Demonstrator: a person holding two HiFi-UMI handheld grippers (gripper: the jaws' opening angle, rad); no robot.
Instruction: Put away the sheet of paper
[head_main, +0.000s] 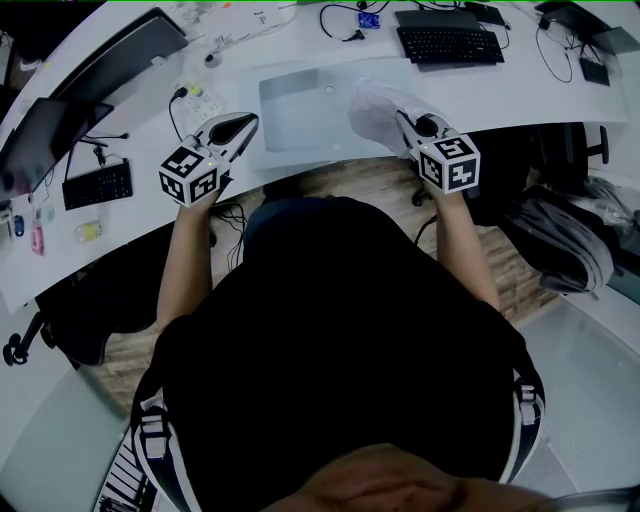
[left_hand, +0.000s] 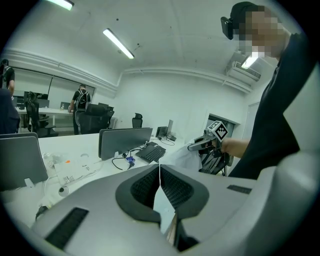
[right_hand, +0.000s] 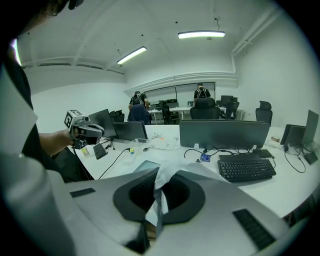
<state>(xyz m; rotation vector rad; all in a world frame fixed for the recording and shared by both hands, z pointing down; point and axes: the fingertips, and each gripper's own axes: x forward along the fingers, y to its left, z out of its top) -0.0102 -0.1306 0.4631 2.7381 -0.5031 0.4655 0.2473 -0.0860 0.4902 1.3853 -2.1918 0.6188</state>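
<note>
Keyboard (head_main: 450, 45) on desk (head_main: 520, 95), behind sheet of paper (head_main: 370, 110)

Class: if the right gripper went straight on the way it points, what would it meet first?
Probably the white desk, short of the monitor; the right gripper, clamping the sheet of paper, tilts downward.

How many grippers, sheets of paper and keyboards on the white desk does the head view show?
grippers: 2 (left gripper, right gripper)
sheet of paper: 1, held by both
keyboards: 2
total: 5
</note>
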